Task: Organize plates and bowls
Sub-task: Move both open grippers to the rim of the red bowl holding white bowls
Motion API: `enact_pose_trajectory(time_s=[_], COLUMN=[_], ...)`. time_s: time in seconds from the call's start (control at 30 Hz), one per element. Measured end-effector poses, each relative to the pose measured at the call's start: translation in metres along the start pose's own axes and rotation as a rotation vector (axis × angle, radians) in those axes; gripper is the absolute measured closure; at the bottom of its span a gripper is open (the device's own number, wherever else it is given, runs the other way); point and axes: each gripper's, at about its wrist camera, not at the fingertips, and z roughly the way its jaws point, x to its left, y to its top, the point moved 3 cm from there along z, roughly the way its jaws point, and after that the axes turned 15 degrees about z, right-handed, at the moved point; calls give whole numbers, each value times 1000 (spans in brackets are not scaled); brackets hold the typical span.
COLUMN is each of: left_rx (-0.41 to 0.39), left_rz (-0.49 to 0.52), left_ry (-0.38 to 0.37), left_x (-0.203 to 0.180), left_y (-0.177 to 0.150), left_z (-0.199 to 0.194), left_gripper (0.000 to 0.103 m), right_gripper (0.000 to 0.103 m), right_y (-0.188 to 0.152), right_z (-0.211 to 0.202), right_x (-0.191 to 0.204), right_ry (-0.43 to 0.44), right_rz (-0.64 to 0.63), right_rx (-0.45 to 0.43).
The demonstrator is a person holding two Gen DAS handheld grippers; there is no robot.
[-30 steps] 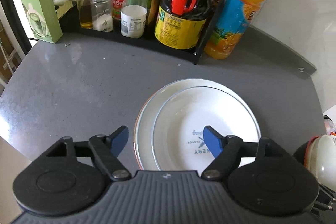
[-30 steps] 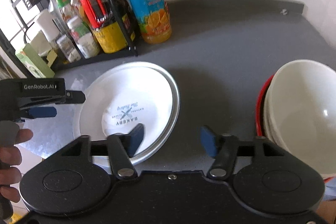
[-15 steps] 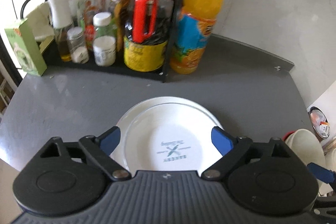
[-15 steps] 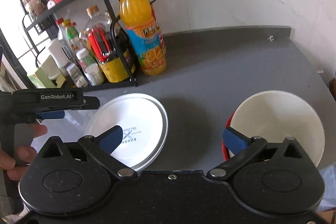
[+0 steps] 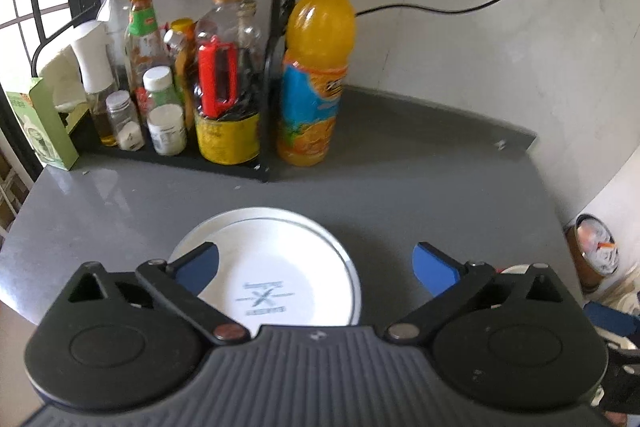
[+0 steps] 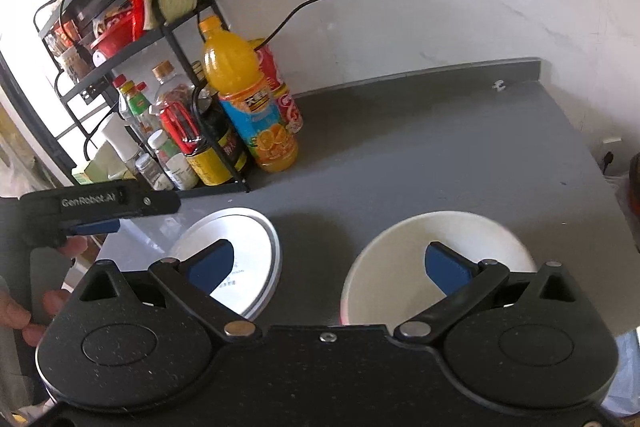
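Note:
Two white plates (image 5: 276, 267) lie stacked on the grey counter (image 5: 400, 195), the top one with a printed logo; the right wrist view shows the stack (image 6: 252, 247) too. My left gripper (image 5: 316, 263) hangs open above the stack, holding nothing. White bowls (image 6: 400, 251) sit nested at the counter's right front, with a red rim just showing at the bottom. My right gripper (image 6: 328, 263) is open above the gap between plates and bowls, empty. In the right wrist view, the left gripper (image 6: 96, 207) appears at the left, held by a hand (image 6: 24, 319).
A black wire rack (image 5: 276, 39) with several sauce bottles and jars stands at the back left. An orange juice bottle (image 5: 316, 75) is beside it, a green box (image 5: 44, 123) at the far left. A black cable (image 5: 480, 7) runs down the wall. Bare counter lies behind the bowls.
Both grippers have risen and drawn back from the dishes and opened wider. The plates and bowls have stayed put and look smaller now.

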Motion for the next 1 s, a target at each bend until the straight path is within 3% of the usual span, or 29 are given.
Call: enact_pose_trajectory(time_s=[0.53,1.0], left_rx=[64,154], left_rz=[7,-30], left_ry=[-29,-42], left_x=[-86,-118], left_y=[-7,-21], left_z=[4,40], left_gripper=[1,1], right_gripper=[0,0], right_y=[26,28], right_z=[-26,-5], right_x=[-88,-130], right_ry=[-9,-53], right_rz=[23,63], right_rx=[-6,49])
